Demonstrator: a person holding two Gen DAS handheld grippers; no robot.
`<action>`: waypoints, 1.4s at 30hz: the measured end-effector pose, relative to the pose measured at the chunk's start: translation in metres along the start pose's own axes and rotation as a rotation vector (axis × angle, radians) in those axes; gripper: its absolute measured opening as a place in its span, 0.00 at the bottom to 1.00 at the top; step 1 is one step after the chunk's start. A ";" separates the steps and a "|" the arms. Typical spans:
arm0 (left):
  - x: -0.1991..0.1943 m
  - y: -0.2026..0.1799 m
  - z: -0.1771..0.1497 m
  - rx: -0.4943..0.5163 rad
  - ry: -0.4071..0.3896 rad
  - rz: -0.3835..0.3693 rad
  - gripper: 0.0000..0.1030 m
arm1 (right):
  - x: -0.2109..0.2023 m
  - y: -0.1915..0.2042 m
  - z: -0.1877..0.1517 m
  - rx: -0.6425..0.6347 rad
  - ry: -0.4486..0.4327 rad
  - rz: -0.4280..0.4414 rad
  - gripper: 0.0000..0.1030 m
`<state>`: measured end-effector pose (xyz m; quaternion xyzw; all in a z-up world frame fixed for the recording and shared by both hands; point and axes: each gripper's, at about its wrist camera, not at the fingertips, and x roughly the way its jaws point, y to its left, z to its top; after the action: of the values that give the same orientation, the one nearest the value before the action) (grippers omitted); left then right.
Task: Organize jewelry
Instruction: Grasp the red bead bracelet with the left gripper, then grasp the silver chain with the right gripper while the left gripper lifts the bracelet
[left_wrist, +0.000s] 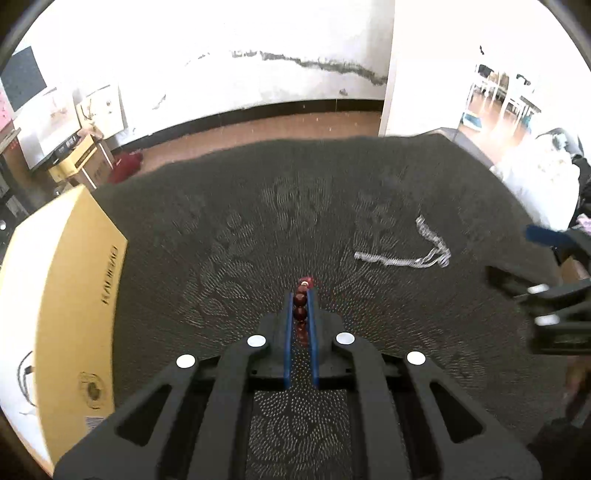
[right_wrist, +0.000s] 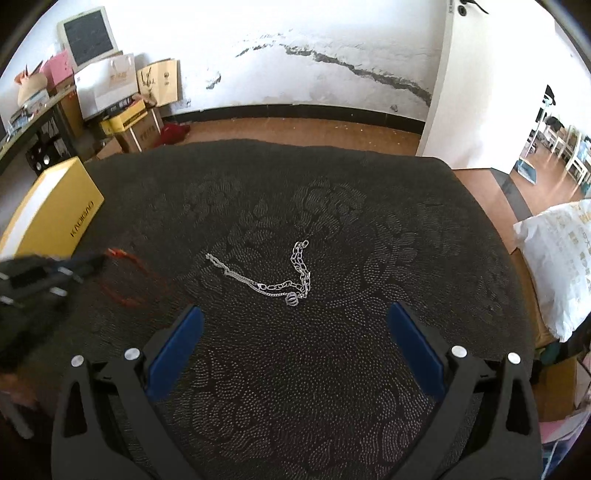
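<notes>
The left gripper (left_wrist: 300, 295) is clamped on a dark red bead bracelet (left_wrist: 300, 312) above the patterned cloth (left_wrist: 221, 240). The right gripper (right_wrist: 295, 332) stands wide apart, near a silver chain necklace (right_wrist: 284, 282) lying on the cloth beside a yellow box (right_wrist: 51, 206).

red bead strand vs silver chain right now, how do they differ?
The red bead strand is dark red round beads; the silver chain is metal links with a small pendant. The bead strand is pinched in the shut left tool; the chain lies loose, bent, ahead of the open right tool. Both are over the dark patterned cloth.
</notes>
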<state>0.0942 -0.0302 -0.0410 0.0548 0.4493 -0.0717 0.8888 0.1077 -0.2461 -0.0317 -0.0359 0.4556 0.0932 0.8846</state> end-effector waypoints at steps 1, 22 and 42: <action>-0.004 -0.001 0.000 0.001 -0.004 -0.004 0.07 | 0.007 0.001 0.000 -0.009 0.010 -0.005 0.94; -0.020 0.026 0.012 -0.044 -0.035 0.000 0.07 | 0.095 -0.001 -0.006 -0.016 0.069 -0.013 0.91; -0.020 0.026 0.015 -0.053 -0.031 0.004 0.07 | 0.066 0.010 0.012 0.001 0.026 0.059 0.07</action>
<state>0.0994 -0.0057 -0.0152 0.0309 0.4370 -0.0586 0.8970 0.1525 -0.2255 -0.0777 -0.0233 0.4679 0.1188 0.8755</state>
